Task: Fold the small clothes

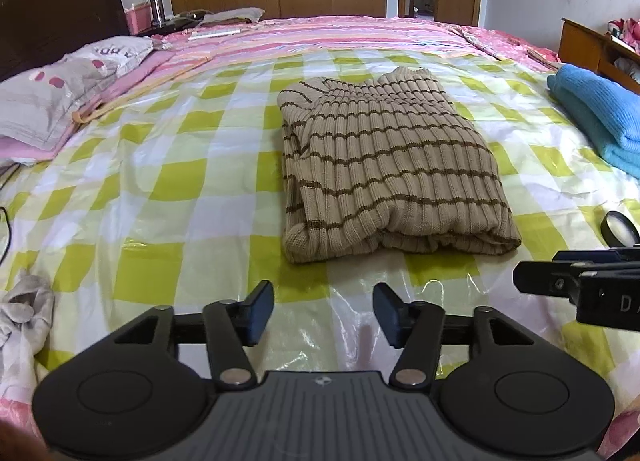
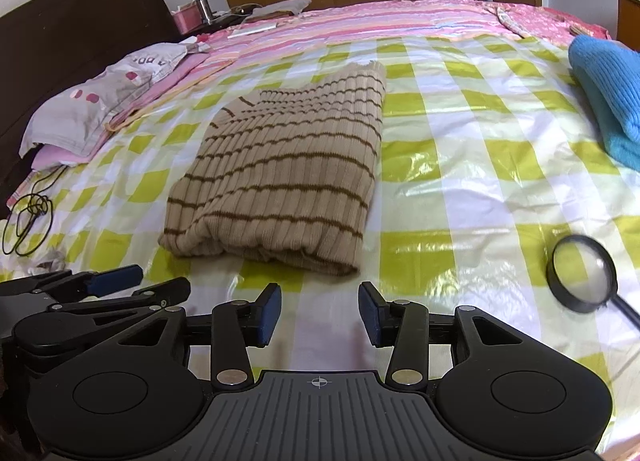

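From the left wrist camera, the left gripper (image 1: pixel 323 315) hovers low over the bed's glossy yellow-green and white checked plastic sheet (image 1: pixel 160 189), its blue-padded fingers spread apart with nothing between them. Just beyond it lies the folded beige ribbed knit sweater with thin brown stripes (image 1: pixel 384 165), flat on the sheet. A folded bright blue knit garment (image 1: pixel 596 113) sits at the right edge, well apart from the sweater. A grey-and-pink patterned pillow (image 1: pixel 60 89) rests at the left.

From the right wrist camera, the right gripper (image 2: pixel 319 315) also stands open and empty, near the sweater's (image 2: pixel 280 169) closest folded edge. A black-rimmed magnifying glass (image 2: pixel 584 273) lies on the sheet to the right. The left gripper's fingers (image 2: pixel 116 277) show at the left.
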Demonstrator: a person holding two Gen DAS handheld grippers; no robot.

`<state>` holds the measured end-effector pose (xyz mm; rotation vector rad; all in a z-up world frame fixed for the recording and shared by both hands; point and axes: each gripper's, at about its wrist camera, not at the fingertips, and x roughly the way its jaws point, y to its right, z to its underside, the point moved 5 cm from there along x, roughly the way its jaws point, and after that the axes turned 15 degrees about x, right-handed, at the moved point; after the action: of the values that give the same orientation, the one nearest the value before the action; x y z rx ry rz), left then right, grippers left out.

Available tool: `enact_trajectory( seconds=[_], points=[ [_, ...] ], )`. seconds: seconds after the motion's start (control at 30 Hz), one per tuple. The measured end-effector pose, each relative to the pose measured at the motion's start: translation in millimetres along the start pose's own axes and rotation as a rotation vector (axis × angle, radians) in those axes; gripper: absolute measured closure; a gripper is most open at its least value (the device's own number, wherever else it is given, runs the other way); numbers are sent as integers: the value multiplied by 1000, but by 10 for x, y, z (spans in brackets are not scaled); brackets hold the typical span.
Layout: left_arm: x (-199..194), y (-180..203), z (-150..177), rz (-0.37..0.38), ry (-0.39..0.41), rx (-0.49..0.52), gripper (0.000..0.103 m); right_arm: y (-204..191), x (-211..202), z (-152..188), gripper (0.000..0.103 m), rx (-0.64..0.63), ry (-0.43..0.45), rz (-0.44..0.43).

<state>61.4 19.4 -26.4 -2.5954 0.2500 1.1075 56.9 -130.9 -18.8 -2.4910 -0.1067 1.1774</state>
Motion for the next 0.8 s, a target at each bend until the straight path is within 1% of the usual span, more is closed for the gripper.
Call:
enact_trajectory(
  seconds=[0.1,0.17,0.27,0.33,0.4,0.5,0.6,0.8],
  points=[
    [-26,47,-4,-38,6,32,26,20,3,44,60,3,-6,3],
    [-40,85,-7,-46,9,51,23,33,3,63,60,9,-7,1],
    [-48,122,-1,-43,0,55,22,54,9,93,60,17,-12,5],
    [-47,135,4,-34,-10,48,19,65,11,115,60,19,-14,7],
    [-52,142,11,-26,-15,33,12,69,12,141,60,15,-17,9],
    [-77,148,12,-18,-11,16,5,70,13,175,60,8,-17,14],
    [-101,157,20,-30,-3,14,2,85,10,192,60,12,-19,18],
    [-109,173,29,-19,-9,2,1,125,-7,176,60,21,-10,27]
  ],
)
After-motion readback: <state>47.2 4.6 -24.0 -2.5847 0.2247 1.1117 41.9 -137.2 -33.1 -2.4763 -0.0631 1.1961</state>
